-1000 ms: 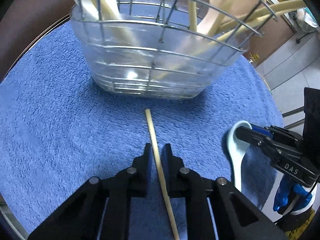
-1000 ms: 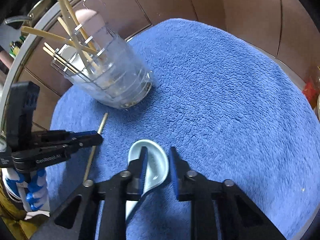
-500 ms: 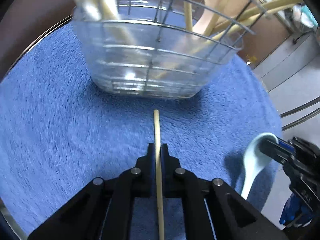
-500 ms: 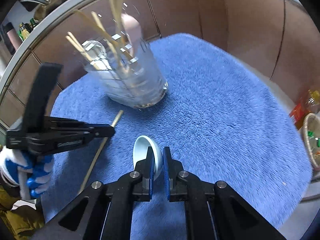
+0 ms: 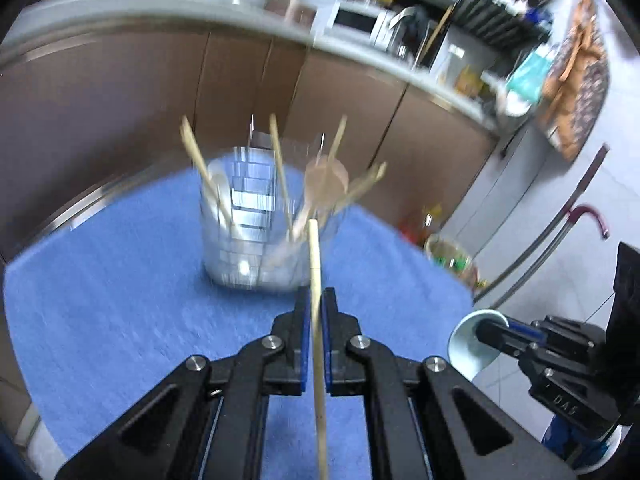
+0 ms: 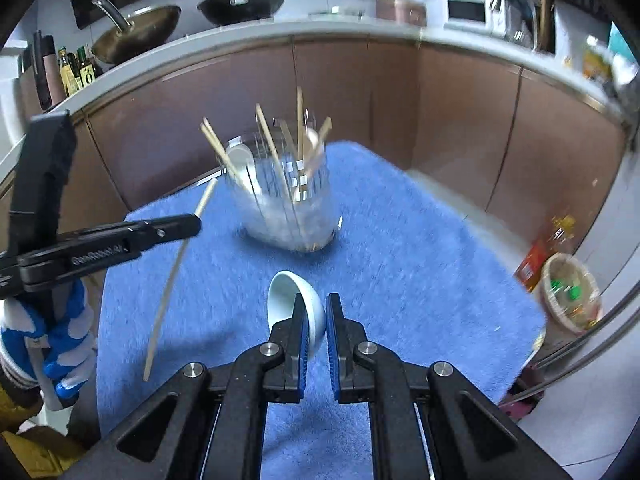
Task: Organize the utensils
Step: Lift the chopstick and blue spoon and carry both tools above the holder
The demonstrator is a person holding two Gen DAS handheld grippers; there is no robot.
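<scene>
Between the blue-lined pads of the left gripper (image 5: 316, 300) a thin pale wooden chopstick (image 5: 317, 320) is clamped near its middle, the jaws closed to a narrow slit around it. Its far end pokes forward past the fingertips toward the holder, and its near end runs back between the black arms; in the right wrist view the stick (image 6: 176, 264) hangs slanted in the air above the cloth, with the left gripper (image 6: 196, 225) reaching in from the left. A hand in a blue and white glove (image 6: 60, 344) holds that tool.

The right gripper (image 6: 316, 316) is pinched on a pale blue ceramic soup spoon (image 6: 290, 294), the pads pressing on it just behind the bowl, which tips up and forward off the cloth. From the left wrist view the same spoon (image 5: 470, 344) shows at the right edge, clear of the table, with the right gripper (image 5: 494, 330) gripping it.

Farther off, in the middle of the table, stands a clear plastic utensil holder with a wire frame (image 6: 290, 208), blurred in both views. It already holds several wooden chopsticks (image 6: 218, 146) leaning outward, a white spoon (image 6: 240, 158) on the left and a pale wooden spoon (image 5: 324, 182) on the right.

Everything rests on a blue fleecy cloth (image 6: 420, 272) covering the table. Brown cabinet doors (image 6: 460, 120) under a pale countertop curve behind.
</scene>
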